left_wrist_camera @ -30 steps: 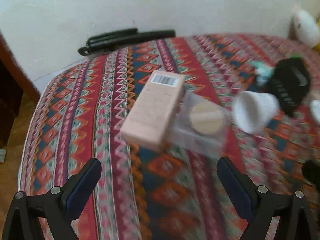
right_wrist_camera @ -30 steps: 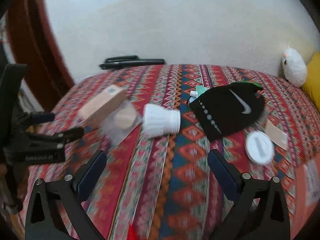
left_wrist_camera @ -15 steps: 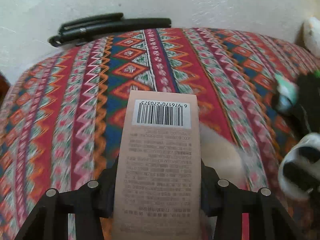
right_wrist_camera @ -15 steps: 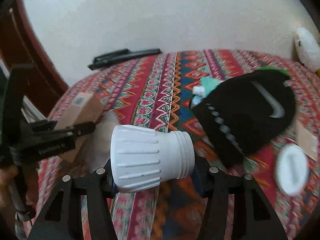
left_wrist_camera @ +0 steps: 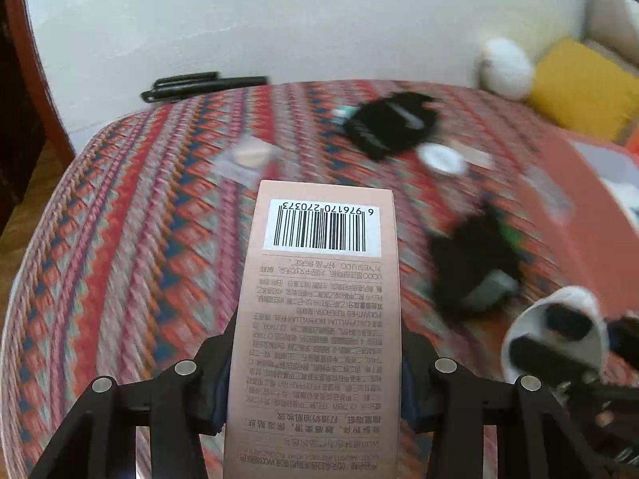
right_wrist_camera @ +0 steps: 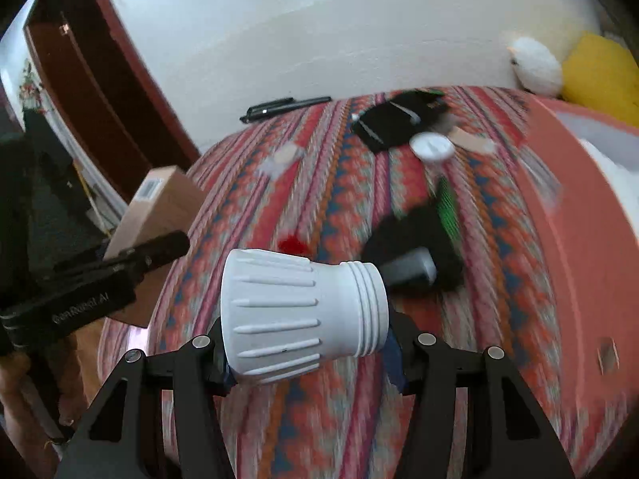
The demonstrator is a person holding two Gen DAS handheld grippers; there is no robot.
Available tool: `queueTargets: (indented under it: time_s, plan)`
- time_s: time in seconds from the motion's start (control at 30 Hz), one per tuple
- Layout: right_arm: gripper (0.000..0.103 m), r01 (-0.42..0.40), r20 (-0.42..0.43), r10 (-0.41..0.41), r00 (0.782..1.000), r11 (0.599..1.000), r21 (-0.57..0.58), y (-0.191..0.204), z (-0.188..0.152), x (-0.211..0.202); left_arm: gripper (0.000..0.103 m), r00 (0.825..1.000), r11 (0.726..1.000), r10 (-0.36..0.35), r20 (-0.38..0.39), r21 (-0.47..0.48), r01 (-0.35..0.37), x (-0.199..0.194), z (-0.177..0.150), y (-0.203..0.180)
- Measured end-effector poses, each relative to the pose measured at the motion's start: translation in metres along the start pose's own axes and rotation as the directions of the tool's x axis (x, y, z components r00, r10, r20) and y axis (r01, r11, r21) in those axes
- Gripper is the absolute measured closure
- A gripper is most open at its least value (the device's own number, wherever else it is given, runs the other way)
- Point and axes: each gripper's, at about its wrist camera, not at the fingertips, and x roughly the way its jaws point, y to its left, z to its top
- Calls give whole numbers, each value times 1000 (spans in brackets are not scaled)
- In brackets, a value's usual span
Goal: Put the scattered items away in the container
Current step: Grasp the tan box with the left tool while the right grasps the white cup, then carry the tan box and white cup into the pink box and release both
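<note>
Here we clamp a tall pink barcoded cardboard box [left_wrist_camera: 319,319] in our left gripper [left_wrist_camera: 315,391]; our right gripper [right_wrist_camera: 307,343] grips a ribbed white plastic jar [right_wrist_camera: 299,315].

I was working in a home, a bedroom by the look of it. The surface under me was a bed covered with a woven blanket [right_wrist_camera: 327,199] in red, orange and blue zigzag bands. A white plush toy [right_wrist_camera: 535,66] and a yellow cushion [right_wrist_camera: 603,72] sat against the plain white wall [right_wrist_camera: 319,28]. A dark wooden door frame [right_wrist_camera: 100,80] stood at the left, and wood flooring [left_wrist_camera: 24,199] showed beside the bed. Household odds and ends lay scattered on the blanket.
</note>
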Motion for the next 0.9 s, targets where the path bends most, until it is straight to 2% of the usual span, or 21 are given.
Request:
queueTargets:
  time_s: [0.2,0.3,0.47,0.63,0.73,0.9]
  plan:
    - [44,17,15,-17,1000,1000,19,-13,-75,-89,51,996,996,-83,24,42,82,-64,-61,-62]
    - [44,34,44,-36,998,999,32,-21,-100,-126,51,992,990,-121,25,73,119,-85,-85,-91]
    - [44,78,93,-83,992,995,64,-44,-125,-176,51,983,972,-186,-7,147,185,-96,-112,-145]
    - [44,157,136,-172,976,981,116,-82,-140,-220,51,968,944,-250,-34,214,251,-96,-113,-197]
    - [44,208,160,-231,960,966,151,-110,-135,-239,51,957,923,-287,-32,258,285,-94,-99,-231]
    - [44,286,200,-327,924,935,208,-166,-113,-270,51,939,886,-343,-7,331,326,-87,-47,-291]
